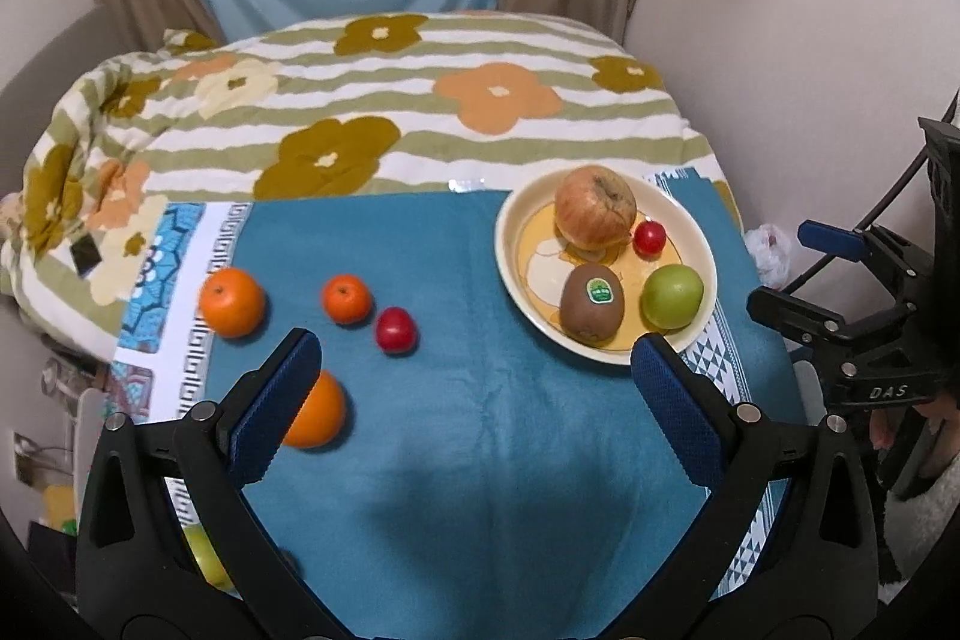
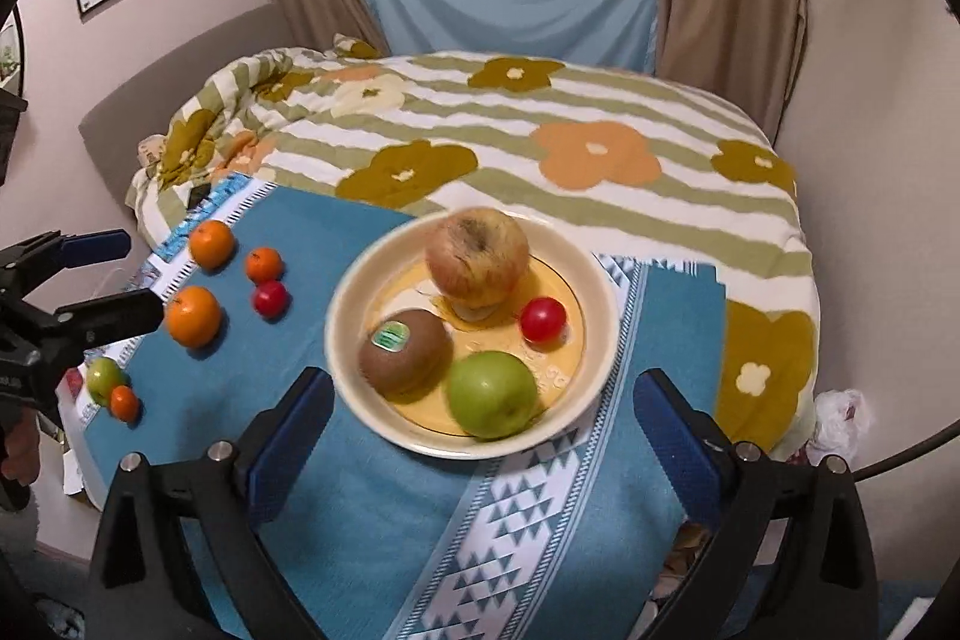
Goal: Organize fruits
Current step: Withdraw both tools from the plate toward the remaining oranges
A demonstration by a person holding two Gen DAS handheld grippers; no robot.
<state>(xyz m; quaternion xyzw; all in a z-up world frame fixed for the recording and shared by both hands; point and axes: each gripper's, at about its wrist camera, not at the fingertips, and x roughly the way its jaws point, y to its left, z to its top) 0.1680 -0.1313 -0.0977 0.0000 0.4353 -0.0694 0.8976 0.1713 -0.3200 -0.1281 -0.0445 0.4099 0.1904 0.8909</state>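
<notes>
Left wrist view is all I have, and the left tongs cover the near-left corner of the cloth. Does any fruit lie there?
Observer: Yes. The right wrist view shows a small green fruit at that corner of the blue cloth.
Operator: Is it alone?
Observer: No. A small orange fruit sits right beside it, touching or nearly so.
Operator: Do the right tongs hold something?
Observer: No. The right tongs are open and empty, pointing toward the plate.
</notes>
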